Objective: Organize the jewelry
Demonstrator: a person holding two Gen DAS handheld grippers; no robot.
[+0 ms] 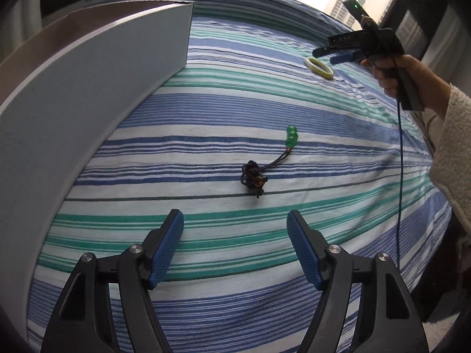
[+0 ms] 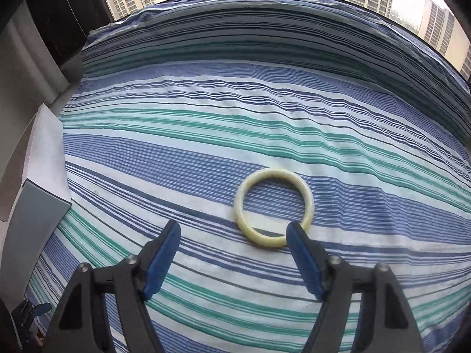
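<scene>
A green bead pendant on a knotted dark cord (image 1: 265, 164) lies on the striped bedsheet (image 1: 206, 111), just ahead of my open, empty left gripper (image 1: 235, 220). A pale yellow-green bangle (image 2: 273, 207) lies flat on the sheet; it also shows in the left wrist view (image 1: 319, 68). My right gripper (image 2: 234, 232) is open and empty, hovering just short of the bangle, with its right fingertip (image 2: 295, 232) over the bangle's near rim. It also shows in the left wrist view (image 1: 331, 56), held beside the bangle.
An open grey-white box (image 1: 88, 88) stands at the left on the sheet; it also shows in the right wrist view (image 2: 38, 203). A window with tower blocks lies beyond the bed. A blue cable (image 1: 400, 161) hangs from the right gripper.
</scene>
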